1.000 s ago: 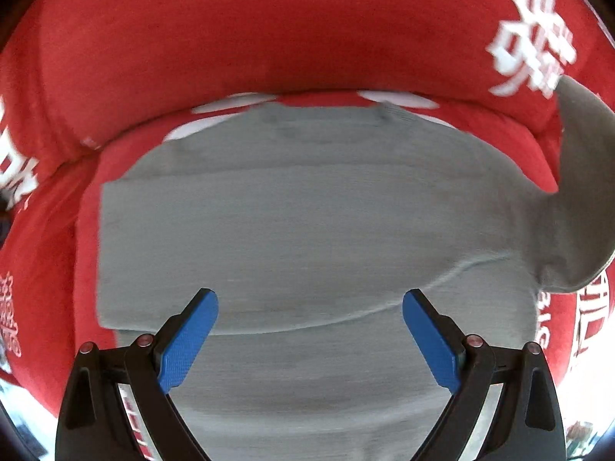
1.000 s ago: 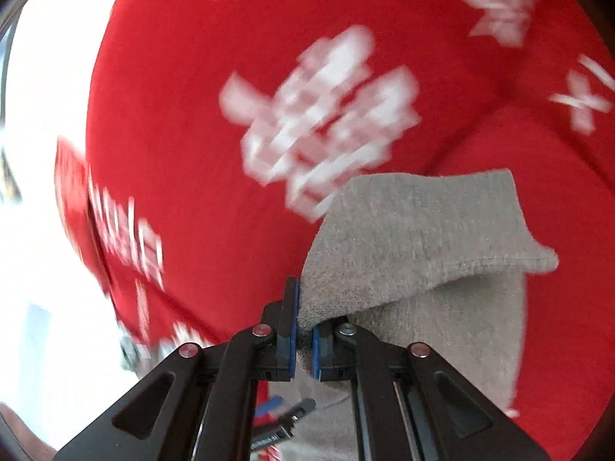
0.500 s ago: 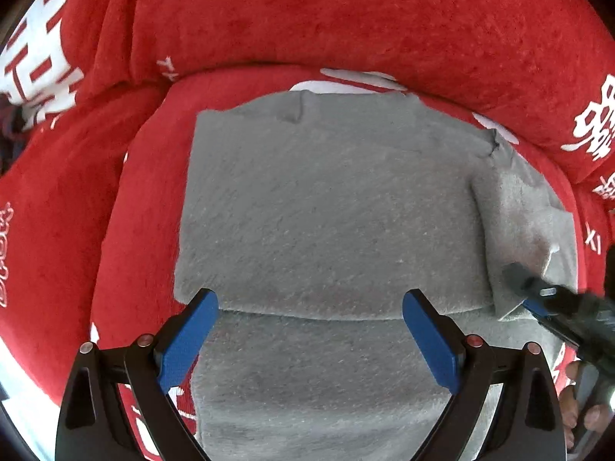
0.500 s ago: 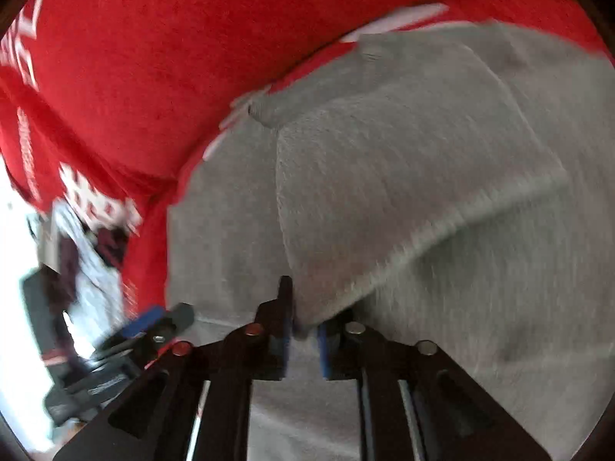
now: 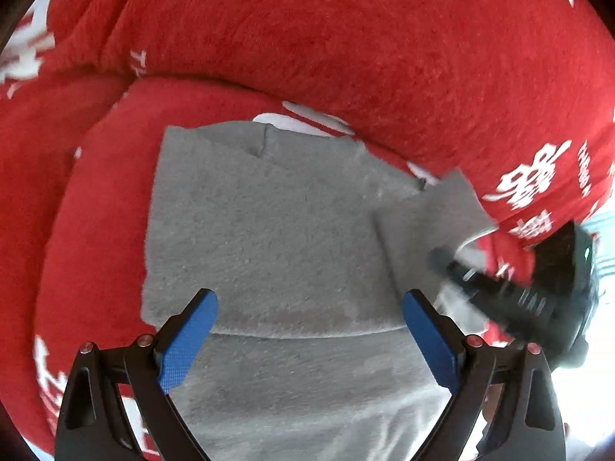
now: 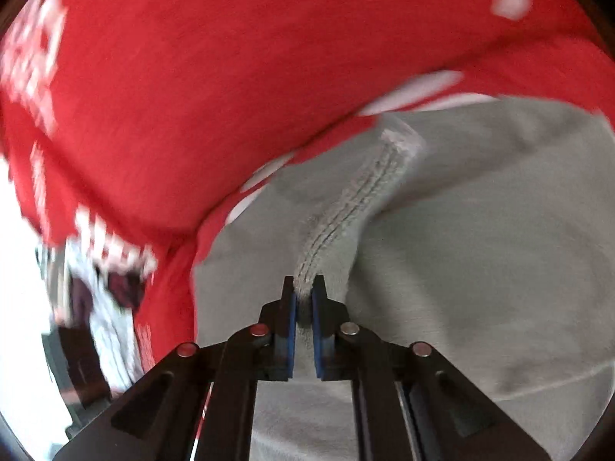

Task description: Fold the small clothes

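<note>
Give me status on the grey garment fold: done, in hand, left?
Done: the grey garment lies on the red cover, one fold edge across it. In hand: right gripper pinches the stitched hem; left gripper open above. Left: lay that flap down, finish.

Grey garment [image 5: 269, 230] flat on red sofa [image 5: 346, 38]

Bright daylight, blown-out white at lower edges, motion blur, fisheye-bent dark corners
</note>
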`<action>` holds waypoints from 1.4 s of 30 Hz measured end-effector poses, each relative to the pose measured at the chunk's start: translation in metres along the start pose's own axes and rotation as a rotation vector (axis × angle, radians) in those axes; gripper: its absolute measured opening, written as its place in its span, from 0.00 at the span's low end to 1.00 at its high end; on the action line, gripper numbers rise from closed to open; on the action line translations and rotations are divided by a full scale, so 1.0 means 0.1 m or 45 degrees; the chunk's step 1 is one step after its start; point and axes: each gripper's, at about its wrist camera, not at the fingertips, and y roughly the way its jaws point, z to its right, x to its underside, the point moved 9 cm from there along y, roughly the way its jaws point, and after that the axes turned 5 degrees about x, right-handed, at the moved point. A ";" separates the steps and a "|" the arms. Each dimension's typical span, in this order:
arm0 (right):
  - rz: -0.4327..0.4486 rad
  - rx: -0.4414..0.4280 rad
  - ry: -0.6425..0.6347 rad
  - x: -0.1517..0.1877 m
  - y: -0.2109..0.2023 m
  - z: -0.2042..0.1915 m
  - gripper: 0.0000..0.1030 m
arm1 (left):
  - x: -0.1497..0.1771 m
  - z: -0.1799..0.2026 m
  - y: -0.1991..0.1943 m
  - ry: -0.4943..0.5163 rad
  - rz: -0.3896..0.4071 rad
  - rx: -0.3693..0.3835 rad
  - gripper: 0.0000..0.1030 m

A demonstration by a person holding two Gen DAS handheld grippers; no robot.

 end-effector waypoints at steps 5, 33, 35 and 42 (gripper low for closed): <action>-0.167 0.049 -0.242 0.38 0.37 -0.35 0.12 | -0.01 -0.06 0.18 -0.119 -0.056 0.123 0.94; 0.237 0.023 0.650 0.37 -1.28 2.01 0.06 | -0.27 0.46 0.42 0.126 -0.090 0.086 0.08; 0.201 0.058 0.603 0.40 -1.24 2.02 0.06 | -0.19 0.36 0.46 0.126 -0.119 0.058 0.08; 0.124 0.107 0.577 0.62 -1.05 2.25 0.06 | 0.22 -0.03 0.55 0.156 -0.186 -0.074 0.11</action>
